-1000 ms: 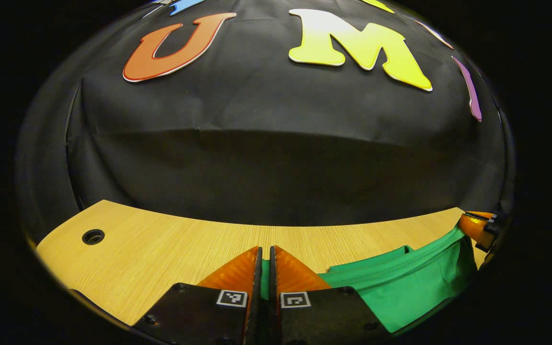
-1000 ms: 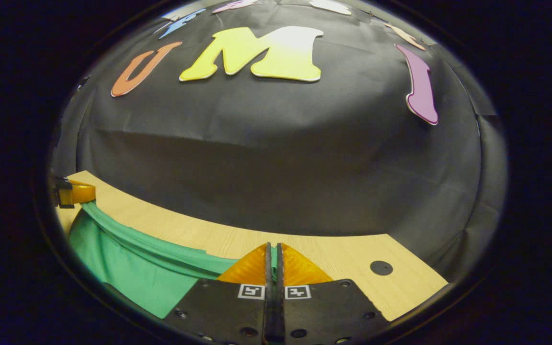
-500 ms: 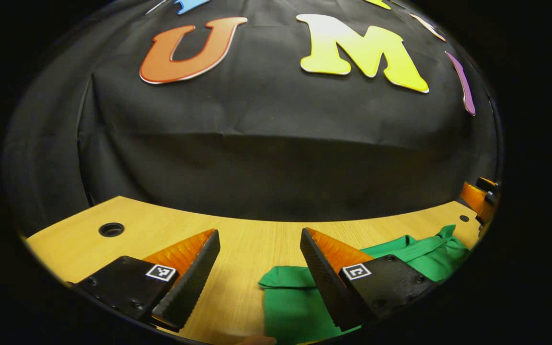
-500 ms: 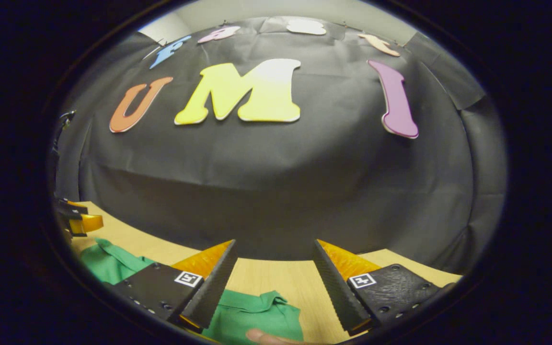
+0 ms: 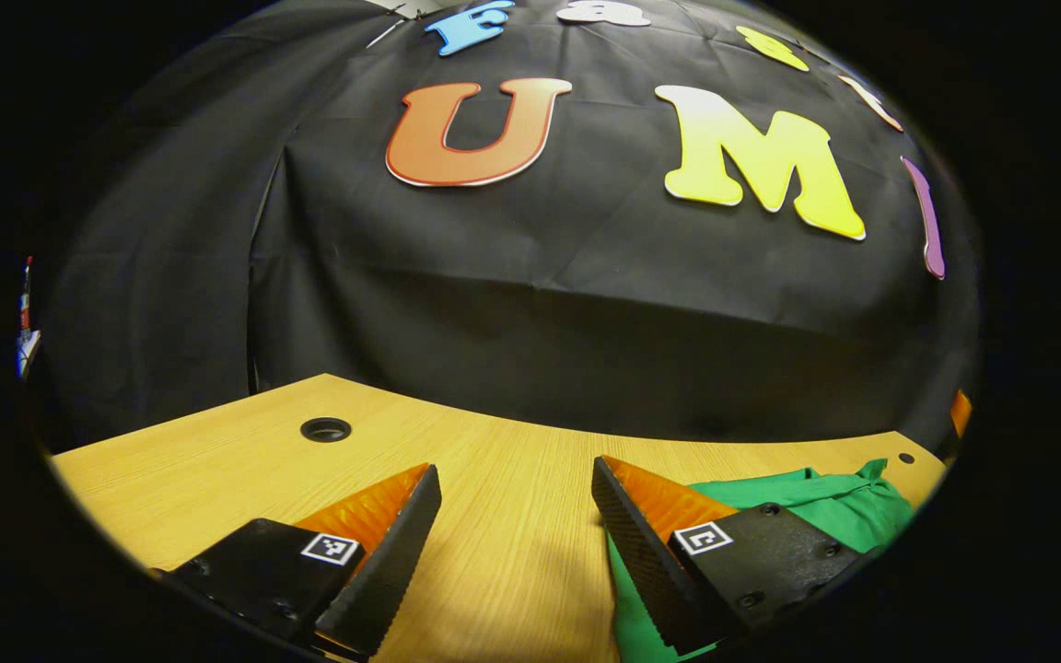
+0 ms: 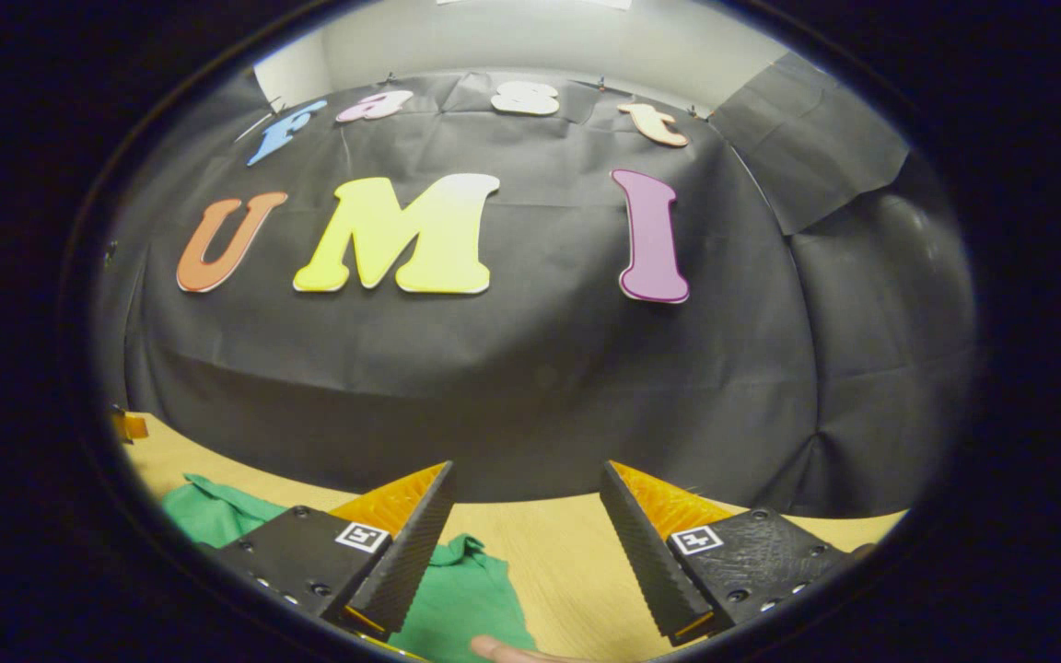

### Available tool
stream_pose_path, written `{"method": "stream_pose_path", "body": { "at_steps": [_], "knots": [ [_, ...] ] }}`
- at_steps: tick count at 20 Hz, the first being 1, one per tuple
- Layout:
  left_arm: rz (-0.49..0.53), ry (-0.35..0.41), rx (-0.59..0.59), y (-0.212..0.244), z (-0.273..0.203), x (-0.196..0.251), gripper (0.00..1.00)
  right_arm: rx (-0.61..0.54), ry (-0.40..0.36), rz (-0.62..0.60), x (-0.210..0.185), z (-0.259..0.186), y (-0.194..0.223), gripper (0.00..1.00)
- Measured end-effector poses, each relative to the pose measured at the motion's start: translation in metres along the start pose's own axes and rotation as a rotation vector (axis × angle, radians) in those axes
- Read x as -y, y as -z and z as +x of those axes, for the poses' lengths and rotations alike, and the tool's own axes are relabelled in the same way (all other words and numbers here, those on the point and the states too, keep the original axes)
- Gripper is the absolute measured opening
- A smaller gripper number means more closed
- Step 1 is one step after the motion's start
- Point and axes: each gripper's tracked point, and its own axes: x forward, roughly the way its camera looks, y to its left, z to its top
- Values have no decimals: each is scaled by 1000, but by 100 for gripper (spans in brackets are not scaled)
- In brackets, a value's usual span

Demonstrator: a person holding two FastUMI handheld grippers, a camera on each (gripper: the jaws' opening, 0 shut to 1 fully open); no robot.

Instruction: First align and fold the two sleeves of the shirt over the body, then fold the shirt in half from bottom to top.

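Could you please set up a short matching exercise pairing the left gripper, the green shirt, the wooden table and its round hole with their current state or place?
Things:
1. left gripper
2. green shirt
3. wooden table
4. round hole

States or places:
A. lies crumpled on the tabletop
B. jaws apart, holding nothing
C. set into the tabletop near the wall
D. carries the garment

Pairs: 1-B, 2-A, 3-D, 4-C

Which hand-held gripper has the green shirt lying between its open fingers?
The right hand-held gripper: the green shirt reaches between its fingers. The left one has bare table there.
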Motion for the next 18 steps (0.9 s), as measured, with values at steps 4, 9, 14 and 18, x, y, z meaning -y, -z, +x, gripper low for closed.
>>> {"method": "stream_pose_path", "body": {
  "at_steps": [4, 9, 14, 18],
  "knots": [
    [30, -18, 17, -3, -41, -8, 100, 9, -8, -21, 12, -46, -15, 95],
    [0, -7, -5, 1, -98, -4, 100, 50, -77, -100, 10, -116, -47, 96],
    [76, 17, 22, -31, -168, 12, 100, 70, -165, -166, 5, -193, -82, 95],
    [124, 73, 86, -73, -234, 39, 100, 85, -181, -186, 18, -256, -121, 95]
  ]
}}
